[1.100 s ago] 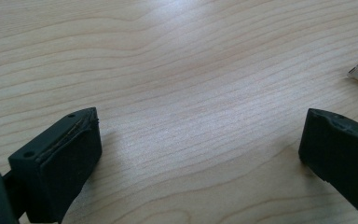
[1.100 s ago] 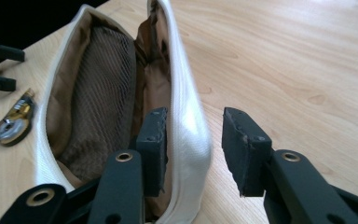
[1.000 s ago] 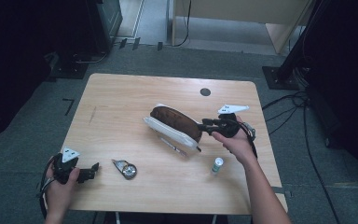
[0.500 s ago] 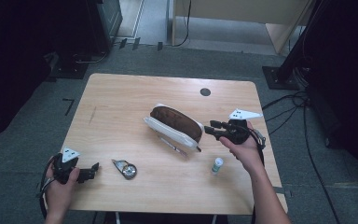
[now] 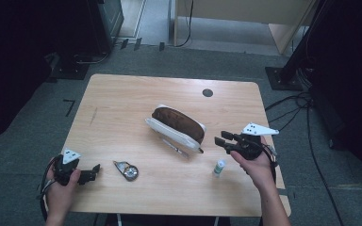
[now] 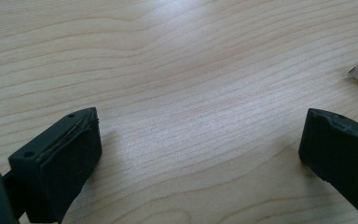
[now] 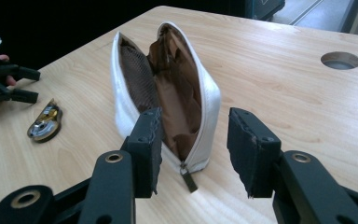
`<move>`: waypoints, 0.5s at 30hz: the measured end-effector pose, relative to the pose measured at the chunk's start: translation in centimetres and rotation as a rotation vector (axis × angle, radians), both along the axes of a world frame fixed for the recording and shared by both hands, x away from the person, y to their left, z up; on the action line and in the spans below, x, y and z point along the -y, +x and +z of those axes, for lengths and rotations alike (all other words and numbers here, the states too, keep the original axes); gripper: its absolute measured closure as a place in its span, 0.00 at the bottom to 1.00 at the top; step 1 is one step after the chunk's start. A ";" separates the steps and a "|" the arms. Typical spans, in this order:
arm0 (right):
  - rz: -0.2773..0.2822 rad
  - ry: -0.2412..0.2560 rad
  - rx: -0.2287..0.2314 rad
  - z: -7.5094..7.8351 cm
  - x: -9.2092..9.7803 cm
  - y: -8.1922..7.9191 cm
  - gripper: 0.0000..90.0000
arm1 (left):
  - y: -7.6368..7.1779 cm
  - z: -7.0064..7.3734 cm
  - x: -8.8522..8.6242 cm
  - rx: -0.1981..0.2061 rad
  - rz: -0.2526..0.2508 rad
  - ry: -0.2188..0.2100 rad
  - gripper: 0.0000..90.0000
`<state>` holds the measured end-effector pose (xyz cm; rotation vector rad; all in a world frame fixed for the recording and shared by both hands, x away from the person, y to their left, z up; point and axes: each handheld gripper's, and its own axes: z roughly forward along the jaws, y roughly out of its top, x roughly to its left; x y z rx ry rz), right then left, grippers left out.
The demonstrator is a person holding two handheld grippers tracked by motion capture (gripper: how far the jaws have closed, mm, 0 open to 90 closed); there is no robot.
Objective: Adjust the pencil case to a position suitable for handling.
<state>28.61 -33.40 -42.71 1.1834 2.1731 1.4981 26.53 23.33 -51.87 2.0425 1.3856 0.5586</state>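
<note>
While the right gripper [image 7: 193, 149] stood open, empty | pouch [image 7: 163, 93] just ahead: judged soft, light, collapsible | grip: rim beside zipper pull [image 7: 188, 178] | left gripper [image 6: 200, 154] open, empty, well apart.

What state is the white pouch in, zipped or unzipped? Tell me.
Unzipped: the white pouch gapes along its top, brown lining visible inside, and the zipper pull hangs at its near end.

Wooden table [image 5: 122, 99] standing on grey carpet [image 5: 23, 141]
Cables [image 5: 306, 108] are trailing at three o'clock; a pale cabinet [image 5: 245, 12] is sitting at twelve.
</note>
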 end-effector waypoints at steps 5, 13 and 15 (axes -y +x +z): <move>-0.016 0.025 0.013 -0.1 0.1 -2.0 0.57 | 0.0 0.0 0.0 0.000 0.000 0.000 0.00; -0.053 0.028 0.025 -0.5 0.1 -3.8 0.46 | 0.0 0.0 0.0 0.000 0.000 0.000 0.00; -0.065 0.022 0.023 -0.8 0.0 -4.5 0.44 | 0.0 0.0 0.0 0.000 0.000 0.000 0.00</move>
